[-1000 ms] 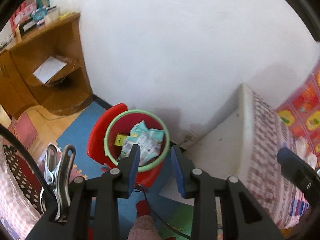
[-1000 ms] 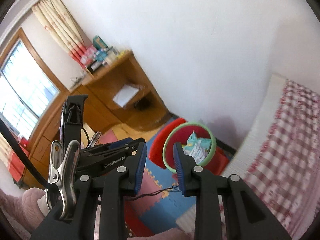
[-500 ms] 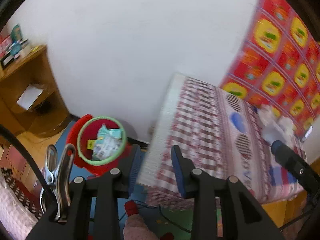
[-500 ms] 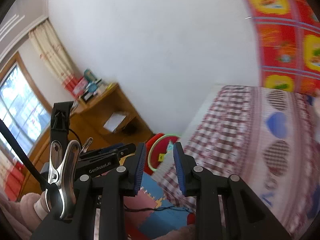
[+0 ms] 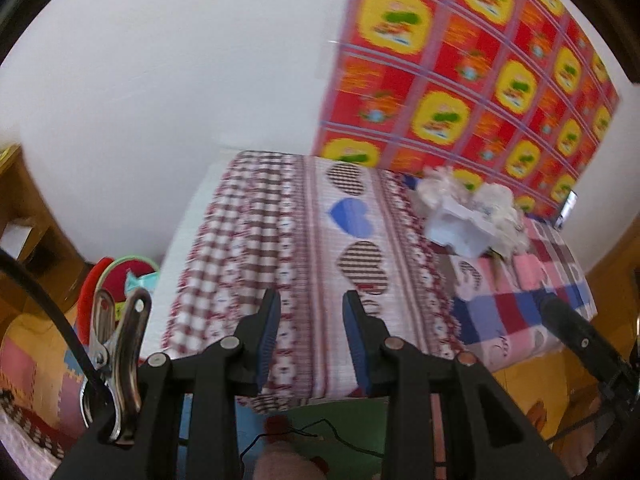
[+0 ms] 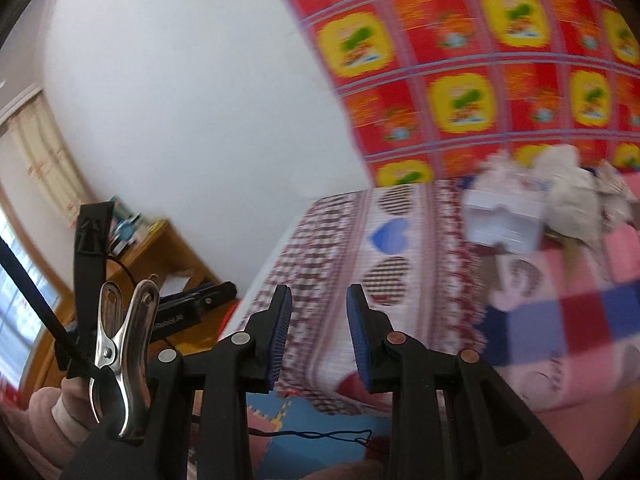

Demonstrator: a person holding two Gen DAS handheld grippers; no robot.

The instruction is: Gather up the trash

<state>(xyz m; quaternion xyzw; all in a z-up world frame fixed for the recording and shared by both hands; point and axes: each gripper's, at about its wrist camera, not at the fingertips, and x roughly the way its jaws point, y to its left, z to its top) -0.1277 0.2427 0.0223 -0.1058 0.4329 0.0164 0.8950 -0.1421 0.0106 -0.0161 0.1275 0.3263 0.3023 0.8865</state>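
the step in hand looks like a reach toward the next piece of trash, and doing it well probably means slowing both tools before they arrive, since the views are smeared and the pile is a loose mix. going left to right: the red bin with a green rim (image 5: 120,276) sits low and far to the left of the left gripper (image 5: 310,330), beside the bed, with a pale wrapper (image 5: 140,280) showing inside it. the left gripper's jaws stand apart with nothing between them, only the checked bedspread (image 5: 256,248) beyond. the right gripper (image 6: 318,330) is likewise parted and empty. the trash pile (image 5: 468,216), crumpled paper around a small white box (image 6: 500,224), lies ahead and off to the right of both tools, well apart from the fingertips, near the red patterned wall covering (image 6: 480,60). from the right tool it sits up and to the right; from the left tool further right again. a good approach would be to pick one item at the pile's near edge, come down over it with the jaws straddling it, and close only once the pads flank it, so the rest is not scattered over the bed.
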